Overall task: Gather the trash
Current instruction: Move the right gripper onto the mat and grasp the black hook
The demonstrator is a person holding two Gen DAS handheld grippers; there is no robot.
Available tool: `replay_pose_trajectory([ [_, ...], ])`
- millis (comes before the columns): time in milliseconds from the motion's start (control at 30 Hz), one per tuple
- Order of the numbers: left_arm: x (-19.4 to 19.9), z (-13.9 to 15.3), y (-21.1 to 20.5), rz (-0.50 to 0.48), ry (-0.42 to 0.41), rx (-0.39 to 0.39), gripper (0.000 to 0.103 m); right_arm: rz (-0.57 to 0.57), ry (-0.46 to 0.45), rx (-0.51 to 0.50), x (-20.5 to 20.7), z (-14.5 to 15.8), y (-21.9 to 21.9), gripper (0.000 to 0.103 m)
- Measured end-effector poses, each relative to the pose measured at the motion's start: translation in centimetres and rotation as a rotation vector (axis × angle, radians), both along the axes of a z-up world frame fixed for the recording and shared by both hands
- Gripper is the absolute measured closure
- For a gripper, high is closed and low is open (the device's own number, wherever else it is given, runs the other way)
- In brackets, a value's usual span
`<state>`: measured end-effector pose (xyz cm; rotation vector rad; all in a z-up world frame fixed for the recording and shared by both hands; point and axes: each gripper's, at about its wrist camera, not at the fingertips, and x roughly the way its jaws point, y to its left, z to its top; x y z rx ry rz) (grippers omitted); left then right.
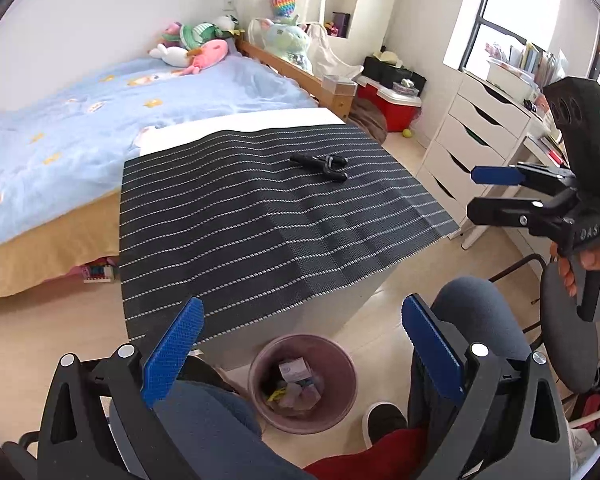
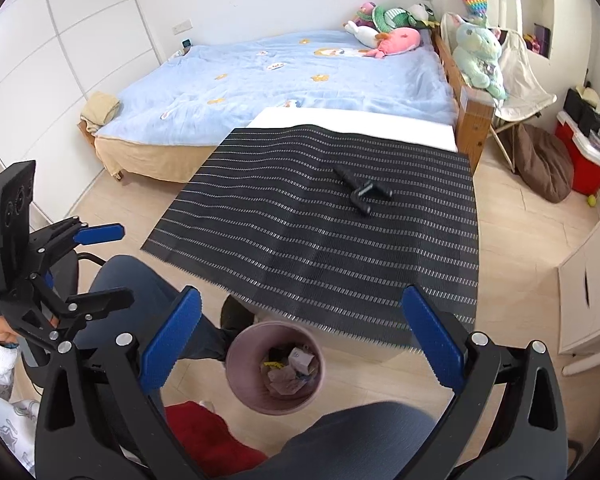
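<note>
A pink trash bin [image 1: 342, 394] stands on the floor by the table's near edge, with several crumpled wrappers inside; it also shows in the right wrist view [image 2: 244, 384]. My left gripper [image 1: 300, 354] is open and empty, held above the bin. My right gripper [image 2: 300, 344] is open and empty too, also above the bin. Each gripper shows in the other's view: the right gripper [image 1: 486, 194] at the right edge, the left gripper [image 2: 112, 264] at the left edge. A black clamp [image 1: 322, 164] lies on the striped mat [image 1: 260, 220]; it also shows in the right wrist view [image 2: 362, 190].
The mat covers a white table [image 2: 352, 124] beside a bed [image 2: 280, 88] with plush toys. White drawers [image 1: 472, 148], a red cooler [image 1: 396, 106] and a brown cushion [image 2: 544, 168] stand at the right. The person's knees and a red slipper [image 2: 204, 436] flank the bin.
</note>
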<state>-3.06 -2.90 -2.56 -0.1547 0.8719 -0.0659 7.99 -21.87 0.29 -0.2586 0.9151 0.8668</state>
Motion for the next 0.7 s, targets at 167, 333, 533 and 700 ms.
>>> replay_pose_trajectory([
  [167, 0.5, 0.3, 0.9, 0.024, -0.007, -0.004, 0.007, 0.049, -0.048, -0.024, 2.3, 0.5, 1.4, 0.004],
  [333, 0.9, 0.5, 1.7, 0.041, -0.012, -0.008, 0.008, 0.097, -0.082, -0.072, 5.0, 0.1, 3.0, 0.004],
  [533, 1.4, 0.1, 2.0, 0.043, -0.004, -0.016, 0.007, 0.158, -0.116, -0.147, 8.1, -0.5, 5.2, 0.004],
  [700, 1.7, -0.4, 2.2, 0.043, 0.01, -0.021, 0.008, 0.197, -0.087, -0.174, 10.9, -1.3, 6.6, 0.004],
])
